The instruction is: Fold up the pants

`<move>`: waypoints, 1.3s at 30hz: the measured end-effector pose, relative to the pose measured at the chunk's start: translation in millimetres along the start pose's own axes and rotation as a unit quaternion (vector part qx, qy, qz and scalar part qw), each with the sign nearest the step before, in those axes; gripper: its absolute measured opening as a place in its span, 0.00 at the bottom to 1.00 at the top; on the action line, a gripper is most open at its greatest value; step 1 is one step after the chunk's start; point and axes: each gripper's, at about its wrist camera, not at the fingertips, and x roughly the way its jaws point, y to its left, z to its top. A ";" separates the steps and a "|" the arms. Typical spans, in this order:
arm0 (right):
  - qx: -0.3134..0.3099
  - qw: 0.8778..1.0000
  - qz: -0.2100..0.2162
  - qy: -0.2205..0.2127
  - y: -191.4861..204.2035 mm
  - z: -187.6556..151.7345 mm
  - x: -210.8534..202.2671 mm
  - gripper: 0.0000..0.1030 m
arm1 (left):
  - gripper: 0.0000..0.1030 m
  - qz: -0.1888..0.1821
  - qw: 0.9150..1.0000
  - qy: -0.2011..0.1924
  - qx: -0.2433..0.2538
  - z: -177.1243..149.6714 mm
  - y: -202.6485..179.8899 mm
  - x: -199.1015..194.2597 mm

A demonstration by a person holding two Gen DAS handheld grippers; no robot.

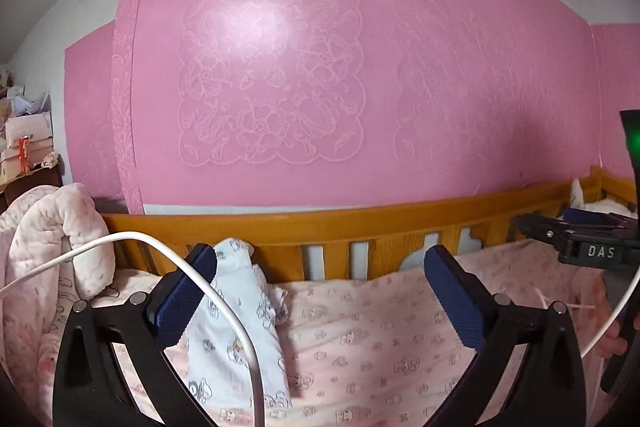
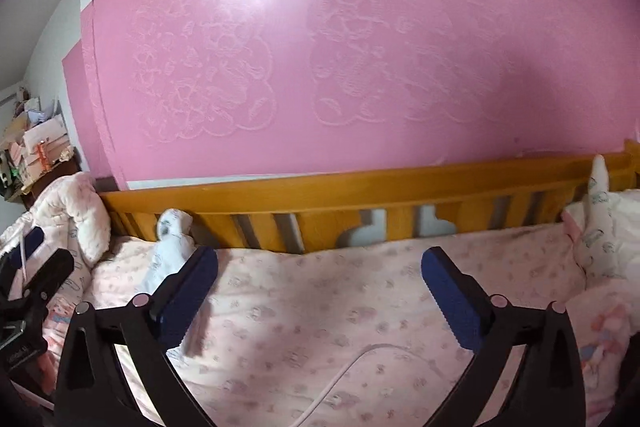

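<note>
Left wrist view: left gripper [image 1: 320, 259] spread wide, nothing between blue pads [image 1: 454, 301]. Pants [image 1: 236, 327], white with cartoon print, lie folded on pink sheet [image 1: 380, 339], beside and partly behind left finger, top end near wooden rail [image 1: 340, 223]. White cable [image 1: 192, 267] arcs over left finger.

Right wrist view: right gripper [image 2: 320, 259] released, empty. Pants [image 2: 168, 251] beyond left finger, against rail [image 2: 360, 187]. Sheet [image 2: 320, 307] between fingers.
</note>
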 end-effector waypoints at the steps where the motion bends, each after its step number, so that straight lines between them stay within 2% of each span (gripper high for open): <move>1: 0.000 1.000 -0.008 0.000 -3.9 -6.7 -2.3 1.00 | 1.00 0.003 1.000 0.003 -0.001 -3.2 -1.8 -0.5; 6: 0.001 0.999 -0.028 0.022 -14.2 -39.1 -7.2 1.00 | 1.00 -0.001 0.999 0.044 -0.011 -24.6 -6.5 -8.5; 10: 0.004 0.998 -0.040 0.046 -20.4 -71.5 -13.9 1.00 | 1.00 0.013 0.997 0.075 -0.007 -46.6 -8.1 -16.7; 12: 0.004 0.997 -0.046 0.063 -22.0 -85.2 -18.4 1.00 | 1.00 0.012 0.996 0.089 -0.023 -55.7 -6.4 -21.0; 16: 0.018 0.995 -0.029 0.097 -20.7 -109.3 -20.6 1.00 | 1.00 -0.018 0.992 0.109 -0.060 -72.2 -3.8 -26.7; 19: 0.013 0.993 -0.018 0.116 -17.6 -123.7 -7.4 1.00 | 1.00 -0.016 0.992 0.108 -0.058 -85.0 -5.5 -28.2; 22: -0.016 0.991 -0.020 0.131 -12.3 -130.0 7.9 1.00 | 1.00 -0.005 0.993 0.108 -0.046 -95.7 -7.7 -23.1; 25: -0.028 0.991 -0.029 0.128 -10.1 -132.2 12.1 1.00 | 1.00 -0.002 0.991 0.125 -0.035 -100.3 -8.7 -12.9; 39: -0.044 0.991 -0.031 0.126 -5.2 -134.0 11.8 1.00 | 1.00 0.009 0.989 0.136 -0.053 -103.7 -2.6 -7.1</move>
